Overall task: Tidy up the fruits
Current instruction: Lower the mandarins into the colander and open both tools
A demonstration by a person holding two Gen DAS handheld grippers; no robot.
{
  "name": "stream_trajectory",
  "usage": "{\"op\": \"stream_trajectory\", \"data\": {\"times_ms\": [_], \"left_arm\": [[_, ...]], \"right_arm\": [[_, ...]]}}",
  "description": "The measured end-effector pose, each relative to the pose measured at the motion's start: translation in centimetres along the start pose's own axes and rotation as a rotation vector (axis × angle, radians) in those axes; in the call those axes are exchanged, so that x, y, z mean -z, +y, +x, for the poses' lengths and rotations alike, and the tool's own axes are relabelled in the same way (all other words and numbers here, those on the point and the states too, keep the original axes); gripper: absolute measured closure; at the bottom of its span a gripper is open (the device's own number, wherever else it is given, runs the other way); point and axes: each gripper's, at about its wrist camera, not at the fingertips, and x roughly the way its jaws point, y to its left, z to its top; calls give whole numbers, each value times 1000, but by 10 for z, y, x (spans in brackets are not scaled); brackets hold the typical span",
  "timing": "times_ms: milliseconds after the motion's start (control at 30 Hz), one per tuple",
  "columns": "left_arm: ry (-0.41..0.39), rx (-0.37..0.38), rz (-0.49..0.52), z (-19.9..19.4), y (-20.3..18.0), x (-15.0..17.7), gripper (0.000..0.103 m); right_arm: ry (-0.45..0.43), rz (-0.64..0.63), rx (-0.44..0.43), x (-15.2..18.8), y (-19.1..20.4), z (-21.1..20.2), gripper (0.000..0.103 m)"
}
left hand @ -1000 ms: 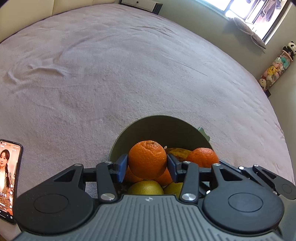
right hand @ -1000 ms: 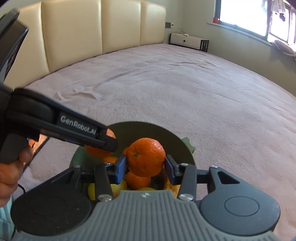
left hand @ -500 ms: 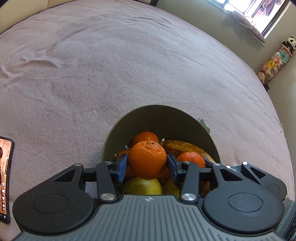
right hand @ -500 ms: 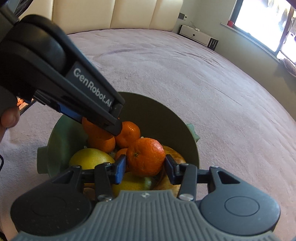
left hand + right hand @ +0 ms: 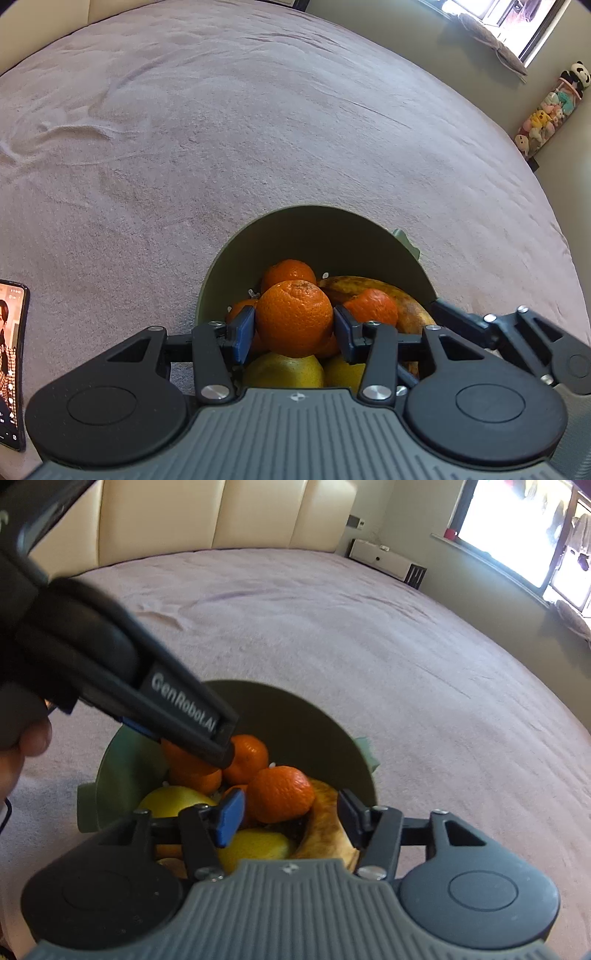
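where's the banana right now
In the right wrist view the banana lies inside the green bowl toward its right side, just under the orange between the opening right gripper and beside a lemon.

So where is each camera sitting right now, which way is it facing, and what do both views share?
Left wrist: on the left gripper, looking down along its fingers into the green bowl on the bed; its pads clamp an orange; the right gripper's linkage shows at the right edge.
Right wrist: on the right gripper, facing the same bowl and the headboard; its jaws are opening, clear of the mandarin between them; the left gripper and a hand show.
Shared: bowl, fruit pile, banana, bed.
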Motion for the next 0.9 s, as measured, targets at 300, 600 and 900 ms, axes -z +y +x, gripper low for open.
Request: {"op": "stream_trajectory", "data": {"times_ms": [300,600,900], "left_arm": [[14,-10,62,12,-14,3,51],[17,-65,114,22,-21,6,51],[17,-105,127,20,-28,3,44]], "right_arm": [[-15,112,85,-1,-36,-8,39],[31,211,94,7,-53,-4,38],[35,209,101,6,-53,-6,36]]}}
